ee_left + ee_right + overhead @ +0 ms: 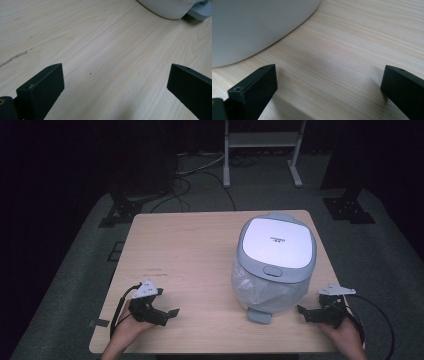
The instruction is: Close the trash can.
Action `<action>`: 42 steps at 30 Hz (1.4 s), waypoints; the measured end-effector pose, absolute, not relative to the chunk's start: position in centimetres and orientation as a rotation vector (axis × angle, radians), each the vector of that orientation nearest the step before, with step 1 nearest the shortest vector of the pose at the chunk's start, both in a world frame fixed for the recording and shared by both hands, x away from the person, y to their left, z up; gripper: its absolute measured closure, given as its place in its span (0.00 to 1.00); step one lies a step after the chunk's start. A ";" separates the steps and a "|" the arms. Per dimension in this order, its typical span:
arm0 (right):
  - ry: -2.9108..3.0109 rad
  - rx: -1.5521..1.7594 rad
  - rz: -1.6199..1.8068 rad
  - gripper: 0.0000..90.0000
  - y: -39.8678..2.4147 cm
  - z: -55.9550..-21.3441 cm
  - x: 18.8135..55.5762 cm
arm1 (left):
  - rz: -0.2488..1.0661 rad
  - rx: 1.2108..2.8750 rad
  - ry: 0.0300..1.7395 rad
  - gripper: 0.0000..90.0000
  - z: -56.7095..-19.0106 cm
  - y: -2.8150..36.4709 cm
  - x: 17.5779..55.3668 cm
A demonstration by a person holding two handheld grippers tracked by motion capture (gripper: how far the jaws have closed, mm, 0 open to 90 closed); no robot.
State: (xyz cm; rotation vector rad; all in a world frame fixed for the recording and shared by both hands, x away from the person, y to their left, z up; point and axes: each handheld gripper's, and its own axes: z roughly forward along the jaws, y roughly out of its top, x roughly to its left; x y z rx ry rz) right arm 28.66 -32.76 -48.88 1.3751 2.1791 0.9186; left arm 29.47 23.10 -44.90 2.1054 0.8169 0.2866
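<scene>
One white pedal bin with a grey lid, clear plastic liner and grey foot pedal (274,265) stands right of centre on the pale wooden table (190,245). Best approached from both sides, low and level: left gripper (169,314) well apart from it, right gripper (303,312) just beside, jaws of both spread wide, holding nothing.

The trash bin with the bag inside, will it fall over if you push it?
Probably not easily: the trash bin looks wide and squat on the table. It likely slides, being plastic and apparently light. The clear bag around its body looks thin, floppy and slippery to pinch.
</scene>
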 end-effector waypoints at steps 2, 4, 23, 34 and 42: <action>2.179 1.375 0.919 0.00 -32.8 -48.9 28.7 | 0.288 2.113 0.818 0.00 -45.0 23.1 29.5; 2.179 1.375 0.919 0.00 -32.8 -48.9 28.7 | 0.288 2.125 0.819 0.00 -45.2 23.0 29.5; 2.178 1.375 0.919 0.00 -32.8 -48.9 28.7 | 0.289 2.206 0.832 0.00 -46.7 22.8 29.7; 2.179 1.374 0.918 0.00 -32.8 -48.9 28.7 | 0.265 2.219 0.843 0.00 -47.2 22.8 29.8; 2.179 1.375 0.918 0.00 -32.8 -48.9 28.7 | 0.263 2.230 0.843 0.00 -47.5 22.8 29.8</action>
